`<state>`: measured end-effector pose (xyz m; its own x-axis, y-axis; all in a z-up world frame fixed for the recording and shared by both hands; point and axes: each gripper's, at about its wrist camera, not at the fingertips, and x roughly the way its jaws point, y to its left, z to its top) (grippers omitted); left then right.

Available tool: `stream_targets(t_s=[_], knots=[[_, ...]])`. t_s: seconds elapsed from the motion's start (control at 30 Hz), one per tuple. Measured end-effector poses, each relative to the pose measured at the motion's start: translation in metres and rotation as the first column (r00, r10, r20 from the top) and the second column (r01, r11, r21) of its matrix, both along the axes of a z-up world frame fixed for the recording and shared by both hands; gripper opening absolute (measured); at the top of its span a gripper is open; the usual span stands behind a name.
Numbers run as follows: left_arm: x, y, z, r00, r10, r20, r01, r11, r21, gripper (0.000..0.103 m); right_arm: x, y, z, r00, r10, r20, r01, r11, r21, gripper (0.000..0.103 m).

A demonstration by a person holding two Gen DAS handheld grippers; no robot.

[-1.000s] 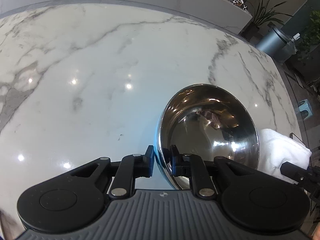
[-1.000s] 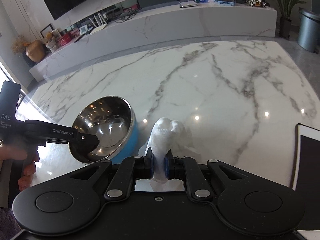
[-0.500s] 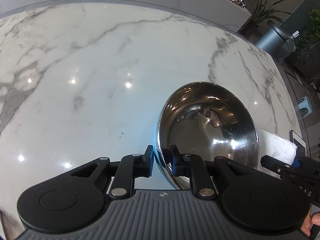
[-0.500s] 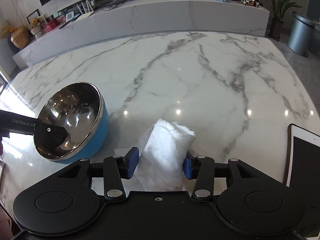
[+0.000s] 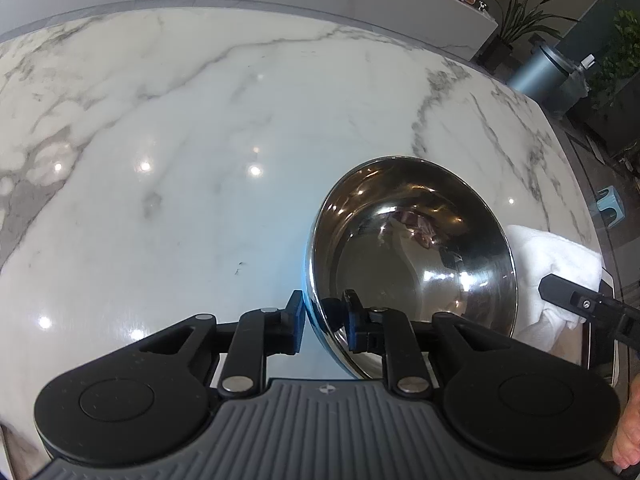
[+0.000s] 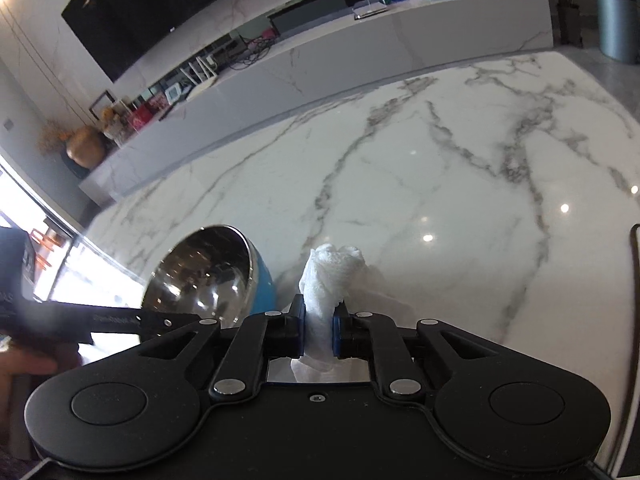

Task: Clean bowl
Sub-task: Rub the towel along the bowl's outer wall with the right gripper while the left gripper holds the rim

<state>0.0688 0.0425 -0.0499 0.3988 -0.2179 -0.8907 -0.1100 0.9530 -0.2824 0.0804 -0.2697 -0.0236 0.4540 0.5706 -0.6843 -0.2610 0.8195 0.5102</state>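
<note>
1. The left gripper has its blue-padded fingers clamped on the rim of the bowl, one pad on the blue outer wall, the other inside against the steel.
2. The bowl is tipped on its side, its shiny steel inside facing toward the right gripper; in the right wrist view its blue shell sits low against the marble table.
3. The right gripper is pinched tight on a white cloth; its jaws have just been closing on it, and the cloth bulges upward out of the narrow gap between the pads.
4. Cloth and bowl lie just beside each other, not touching as far as the views show.
5. In the left wrist view the cloth shows behind the bowl's far rim, with the right gripper's black finger in front of it.
6. Beyond the table stand a long marble sideboard and a grey bin.
</note>
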Motion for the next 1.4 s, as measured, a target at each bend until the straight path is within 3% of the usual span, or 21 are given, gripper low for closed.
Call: stream_targets(t_s=[0.2, 0.43, 0.63, 1.13, 1.4], knots=[[0.001, -0.007, 0.001, 1.0, -0.023, 0.02, 0.022, 0.999, 0.049, 0.022, 0.017, 0.004, 0.002, 0.999, 0.034, -0.028, -0.031, 0.995, 0.098, 0.011], [0.002, -0.015, 0.002, 0.998, -0.054, 0.019, 0.052, 0.994, 0.096, 0.025, 0.034, 0.025, 0.002, 0.992, 0.12, -0.04, -0.115, 0.988, 0.103, 0.011], [0.004, -0.016, 0.003, 0.998, -0.064, 0.02, 0.061, 0.992, 0.106, 0.025, 0.035, 0.026, 0.001, 0.99, 0.134, -0.039, -0.129, 0.985, 0.114, 0.011], [0.005, -0.022, 0.003, 0.997, -0.069, 0.038, 0.063, 0.986, 0.155, 0.026, 0.006, 0.014, -0.025, 0.96, 0.252, -0.118, -0.241, 0.965, 0.1, 0.011], [0.004, -0.024, 0.004, 0.995, -0.087, 0.04, 0.079, 0.983, 0.168, 0.027, 0.003, 0.014, -0.017, 0.963, 0.26, -0.076, -0.253, 0.963, 0.095, 0.01]])
